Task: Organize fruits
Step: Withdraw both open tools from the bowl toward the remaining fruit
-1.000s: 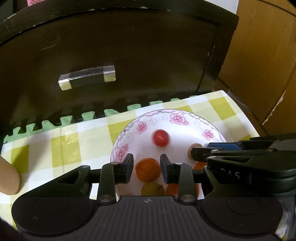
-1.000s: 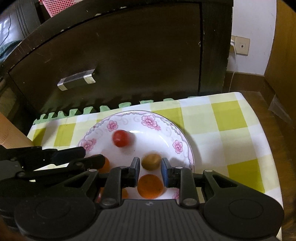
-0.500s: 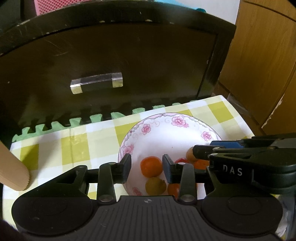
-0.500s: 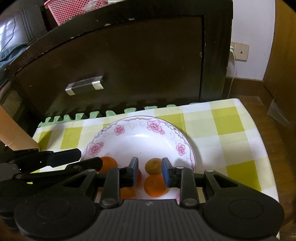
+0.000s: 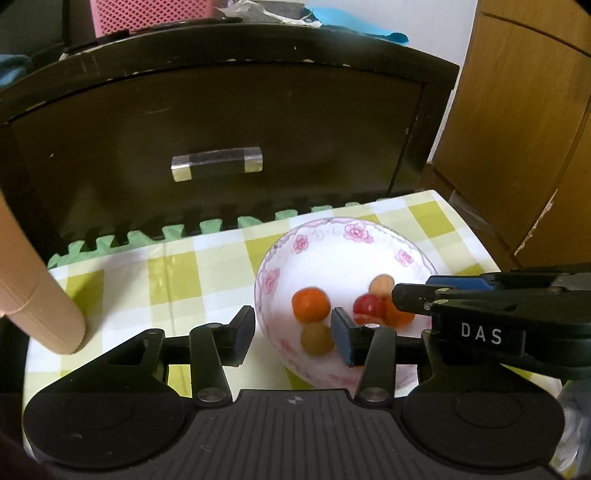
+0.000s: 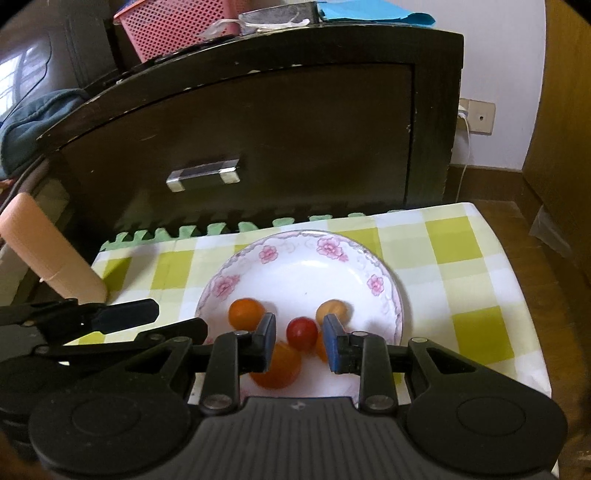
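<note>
Small round fruits (image 6: 302,333) in floral plate (image 6: 384,284)

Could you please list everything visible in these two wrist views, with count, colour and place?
Plate: one, white with pink flowers, on the cloth.
Fruits: five, all in the plate; orange ones, one red, one tan, one yellow-green.
Checked cloth: one, yellow-green and white, covering the table.
Foam mat: one, green, behind the cloth.
Cabinet: one, dark, behind.
Basket: one, pink, atop the cabinet.
Left gripper: black, open, over the plate's left rim.
Right gripper: black, open, over the red fruit.
</note>
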Motion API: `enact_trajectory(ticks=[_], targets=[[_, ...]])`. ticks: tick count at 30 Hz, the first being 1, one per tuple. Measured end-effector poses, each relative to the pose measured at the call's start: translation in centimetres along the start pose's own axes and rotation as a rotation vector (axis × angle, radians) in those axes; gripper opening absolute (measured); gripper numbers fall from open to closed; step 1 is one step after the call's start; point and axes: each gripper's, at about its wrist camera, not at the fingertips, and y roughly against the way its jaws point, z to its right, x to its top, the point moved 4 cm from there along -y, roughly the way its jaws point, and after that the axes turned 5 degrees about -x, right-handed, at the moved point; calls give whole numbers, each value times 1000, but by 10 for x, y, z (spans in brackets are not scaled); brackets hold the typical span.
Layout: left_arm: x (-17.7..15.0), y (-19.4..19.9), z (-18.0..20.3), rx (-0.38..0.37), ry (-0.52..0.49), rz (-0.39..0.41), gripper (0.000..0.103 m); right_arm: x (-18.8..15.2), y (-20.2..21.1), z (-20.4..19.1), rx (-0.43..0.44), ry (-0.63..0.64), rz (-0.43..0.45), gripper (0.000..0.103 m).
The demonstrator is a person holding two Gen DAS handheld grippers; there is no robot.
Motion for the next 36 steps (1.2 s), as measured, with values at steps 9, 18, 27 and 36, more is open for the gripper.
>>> enact_trajectory(ticks=[9, 18, 27, 36], targets=[[-19, 25, -9, 7, 12, -2, 55, -15, 18, -21, 19, 27, -7, 28], [-51, 48, -19, 18, 16, -33, 55, -48, 28, -44, 48, 23, -76, 28], [-90, 70, -44, 43, 43, -87, 61, -88, 35, -70, 105, 63, -137, 30], [-97, 75, -80, 81, 175, -94, 60, -110, 33, -73, 107, 49, -190, 30]])
